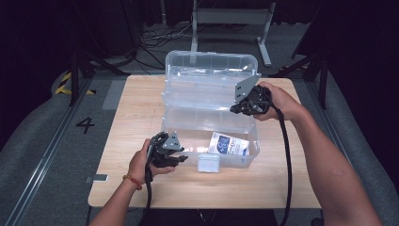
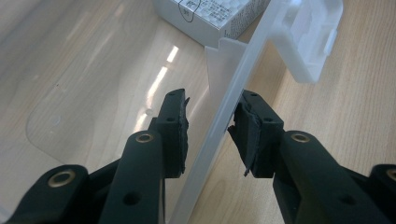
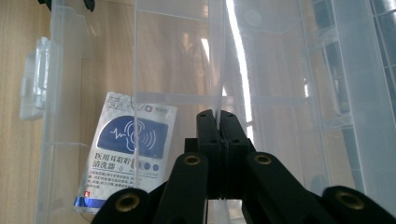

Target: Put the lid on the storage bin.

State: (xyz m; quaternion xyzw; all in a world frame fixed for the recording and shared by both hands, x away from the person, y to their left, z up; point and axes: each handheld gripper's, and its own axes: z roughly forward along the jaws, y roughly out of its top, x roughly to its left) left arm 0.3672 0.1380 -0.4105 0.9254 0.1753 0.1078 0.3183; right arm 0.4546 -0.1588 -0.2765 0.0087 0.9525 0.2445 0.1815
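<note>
From above, the clear plastic storage box (image 1: 210, 113) sat mid-table, lid up; the right gripper (image 1: 235, 109) reached its far right. The left gripper (image 2: 208, 128) straddled the near wall (image 2: 224, 116) — jaws apart. The right gripper's own view showed its jaws clamped on a thin inner tray edge (image 3: 218, 70) — wall upright.

Storage box (image 1: 210, 96) at table (image 1: 131, 141) centre, lid open toward far edge; packet (image 1: 228, 144) inside, near front-right corner.

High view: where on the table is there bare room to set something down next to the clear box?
Bare wood lies left of the clear box, up to the table edge, and along the front edge past the latch. Right of the box is tighter, around the right gripper. The front left corner is crowded by the left gripper.
</note>
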